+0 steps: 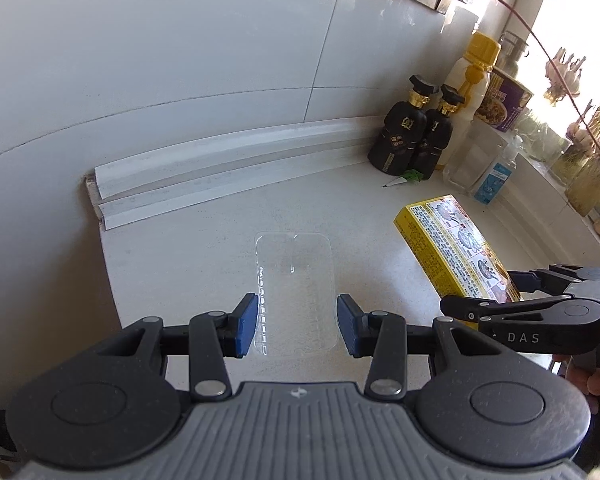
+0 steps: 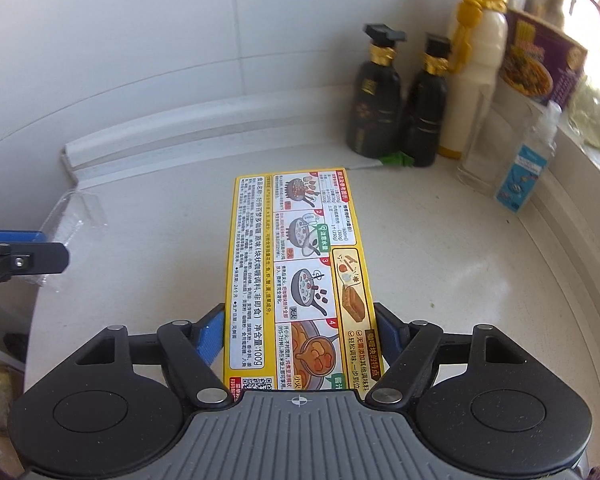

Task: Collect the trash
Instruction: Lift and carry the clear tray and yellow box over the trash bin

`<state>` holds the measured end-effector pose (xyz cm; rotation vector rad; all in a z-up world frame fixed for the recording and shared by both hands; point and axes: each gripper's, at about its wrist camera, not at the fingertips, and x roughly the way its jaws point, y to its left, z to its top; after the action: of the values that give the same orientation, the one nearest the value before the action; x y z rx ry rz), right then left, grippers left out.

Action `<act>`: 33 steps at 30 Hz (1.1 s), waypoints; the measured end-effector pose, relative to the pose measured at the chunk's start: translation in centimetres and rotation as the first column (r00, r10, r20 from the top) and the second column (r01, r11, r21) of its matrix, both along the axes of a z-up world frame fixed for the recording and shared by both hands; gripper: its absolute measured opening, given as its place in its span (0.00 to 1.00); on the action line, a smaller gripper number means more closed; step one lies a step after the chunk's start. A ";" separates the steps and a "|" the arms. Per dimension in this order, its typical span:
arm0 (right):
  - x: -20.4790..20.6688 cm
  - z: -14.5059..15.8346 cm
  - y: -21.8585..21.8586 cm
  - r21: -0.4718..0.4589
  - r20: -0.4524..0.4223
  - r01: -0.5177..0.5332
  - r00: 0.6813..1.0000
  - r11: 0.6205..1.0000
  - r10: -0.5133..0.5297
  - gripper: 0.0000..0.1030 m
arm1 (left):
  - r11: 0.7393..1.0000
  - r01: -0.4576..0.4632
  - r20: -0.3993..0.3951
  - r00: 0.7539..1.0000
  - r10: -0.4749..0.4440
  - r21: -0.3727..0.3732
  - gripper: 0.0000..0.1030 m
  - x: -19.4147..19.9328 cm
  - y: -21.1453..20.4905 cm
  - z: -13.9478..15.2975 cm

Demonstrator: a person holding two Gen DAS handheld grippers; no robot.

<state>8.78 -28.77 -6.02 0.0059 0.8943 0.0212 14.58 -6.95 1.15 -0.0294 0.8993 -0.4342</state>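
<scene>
Gripping the flat yellow printed cardboard box [image 2: 300, 280] on the white worktop [image 2: 460, 280], my right tongs [image 2: 300, 344] pinch its near end. Left of that box, my left tongs [image 1: 296, 326] clasp the clear plastic tray [image 1: 294, 280] by its sides.

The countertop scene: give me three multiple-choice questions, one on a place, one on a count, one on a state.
1. Where is the clear tray?
A. between the left tongs' pads
B. on the yellow box
C. behind the black bottles

2. How many black bottles stand by the wall?
A. one
B. two
C. four

3. How does the yellow box lie?
A. upright
B. flat
C. crushed

Answers: 1 A, the tray lies between the blue pads. 2 B, a pair with gold collars. 3 B, its printed face is up between the right tongs.
</scene>
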 end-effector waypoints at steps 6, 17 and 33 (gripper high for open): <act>-0.6 1.2 3.5 -0.015 0.012 -0.056 0.998 0.998 0.056 0.73 | 0.999 -0.043 -0.003 0.999 0.043 -0.010 0.38 -0.1 3.3 0.3; -0.7 1.9 11.5 -0.050 -0.002 -0.197 0.980 0.979 0.197 0.73 | 0.987 -0.157 -0.026 0.987 0.156 -0.018 0.38 -0.4 10.5 -0.3; 0.8 -0.3 25.1 -0.053 -0.073 -0.443 0.895 0.895 0.439 0.73 | 0.937 -0.350 -0.114 0.931 0.347 -0.007 0.38 -2.3 20.8 -4.6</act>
<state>9.57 -3.64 -6.34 -0.2633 0.9401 0.4190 12.23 13.82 -3.47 -0.2373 0.9754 -0.1125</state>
